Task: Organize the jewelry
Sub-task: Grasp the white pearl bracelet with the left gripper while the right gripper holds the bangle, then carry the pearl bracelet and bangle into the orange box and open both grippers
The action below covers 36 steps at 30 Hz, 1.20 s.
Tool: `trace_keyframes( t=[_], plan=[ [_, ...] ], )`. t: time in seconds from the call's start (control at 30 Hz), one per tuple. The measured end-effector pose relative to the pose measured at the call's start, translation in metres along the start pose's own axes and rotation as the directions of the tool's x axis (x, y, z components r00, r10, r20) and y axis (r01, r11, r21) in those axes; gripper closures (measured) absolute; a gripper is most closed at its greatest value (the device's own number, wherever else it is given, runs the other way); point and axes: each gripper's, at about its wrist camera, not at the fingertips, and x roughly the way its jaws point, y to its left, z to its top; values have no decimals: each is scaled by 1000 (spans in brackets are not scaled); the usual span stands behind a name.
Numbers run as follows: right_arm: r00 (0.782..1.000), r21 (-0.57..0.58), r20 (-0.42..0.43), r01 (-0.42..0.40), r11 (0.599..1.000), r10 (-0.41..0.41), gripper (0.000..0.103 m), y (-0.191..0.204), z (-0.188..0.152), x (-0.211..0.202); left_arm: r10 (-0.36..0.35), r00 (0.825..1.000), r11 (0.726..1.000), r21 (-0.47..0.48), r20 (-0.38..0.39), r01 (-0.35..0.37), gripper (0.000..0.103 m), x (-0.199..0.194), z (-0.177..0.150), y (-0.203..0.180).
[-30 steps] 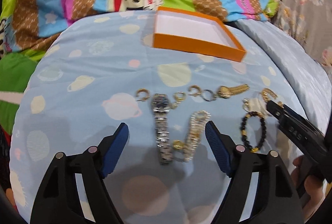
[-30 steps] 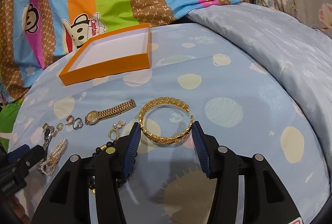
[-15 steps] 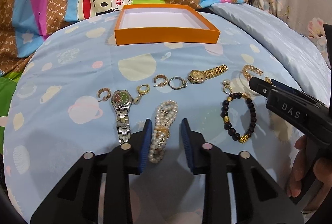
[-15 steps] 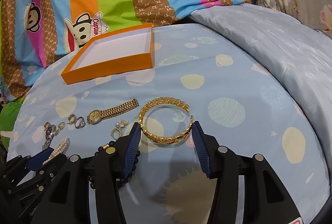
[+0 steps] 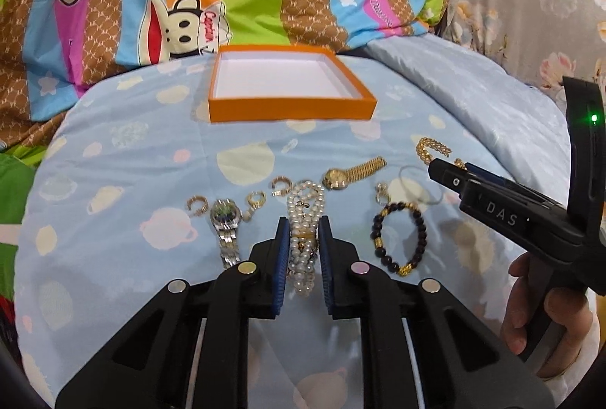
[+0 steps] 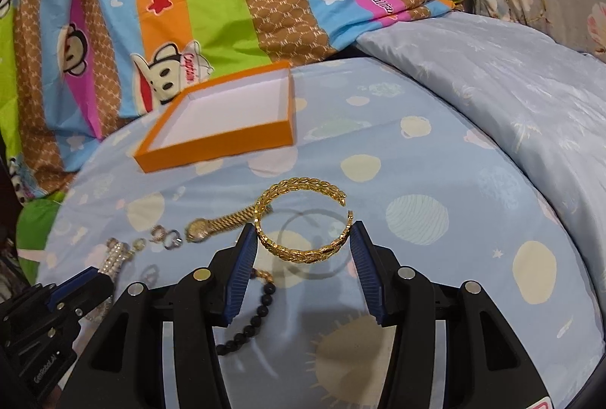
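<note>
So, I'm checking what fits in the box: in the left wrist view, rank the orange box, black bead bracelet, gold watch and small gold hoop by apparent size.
1. orange box, largest though farthest
2. black bead bracelet
3. gold watch; lies farther back, so its gap to the bracelet is unsure
4. small gold hoop, smallest

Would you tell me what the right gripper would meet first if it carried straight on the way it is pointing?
Probably the blue planet-print sheet just past the gold bangle that the right gripper holds. The orange box lies off to the left of that line, though depth is uncertain.
</note>
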Motion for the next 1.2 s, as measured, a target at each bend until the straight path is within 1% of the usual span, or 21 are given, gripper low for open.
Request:
trace_keyframes(
  t=[0.1,0.2,0.3,0.33,0.37,0.43,0.47,0.5,0.53,0.57,0.6,0.67,0.77,0.83,0.9,1.13,1.17,1.2],
  plan=[
    [1000,-48,22,-7,999,8,54,6,20,-9,-8,1000,1000,9,15,8,88,-6,22,7],
    [999,-80,25,-41,996,44,54,11,48,-7,1,999,1000,15,36,-1,88,-4,50,15],
    [997,-130,52,-48,990,56,54,21,82,5,34,997,999,34,70,-37,88,12,88,22],
    [997,-140,58,-48,989,57,54,24,90,11,35,997,999,31,75,-37,88,20,100,24],
    [996,-148,62,-52,988,62,54,27,100,19,41,996,999,25,79,-43,88,26,108,26],
    [996,-168,57,-64,984,75,54,36,120,41,44,996,999,18,80,-46,88,50,134,33],
    [996,-175,54,-65,982,76,54,40,128,52,65,994,998,10,83,-66,88,59,143,35],
    [996,-184,50,-69,981,79,54,45,137,67,71,994,997,11,81,-72,88,70,152,37],
    [996,-191,41,-72,979,81,54,49,145,80,73,994,997,15,77,-74,88,83,161,39],
    [996,-192,33,-73,979,81,54,51,153,94,90,993,996,8,74,-91,88,95,170,41],
    [996,-194,20,-77,978,83,54,54,162,109,90,994,996,10,59,-91,88,114,183,44],
    [996,-190,-16,-91,978,89,54,57,177,138,95,995,995,5,36,-95,88,141,196,51],
    [994,-185,-67,-103,977,92,54,59,191,174,103,995,995,-5,1,-103,88,173,210,60],
    [991,-182,-101,-106,977,89,53,59,195,194,119,993,993,-13,-20,-119,88,193,216,67],
    [987,-189,-139,-103,977,78,53,59,198,213,117,992,993,-19,-48,-118,88,211,221,74],
    [974,-216,-224,-90,972,41,52,59,203,249,127,985,992,17,-115,-126,87,242,226,73],
    [972,-222,-232,-93,971,40,52,60,203,251,132,984,991,15,-119,-131,84,244,226,73],
    [973,-233,-229,-88,969,33,51,61,202,251,135,983,991,11,-125,-135,71,245,227,74]
  ],
)
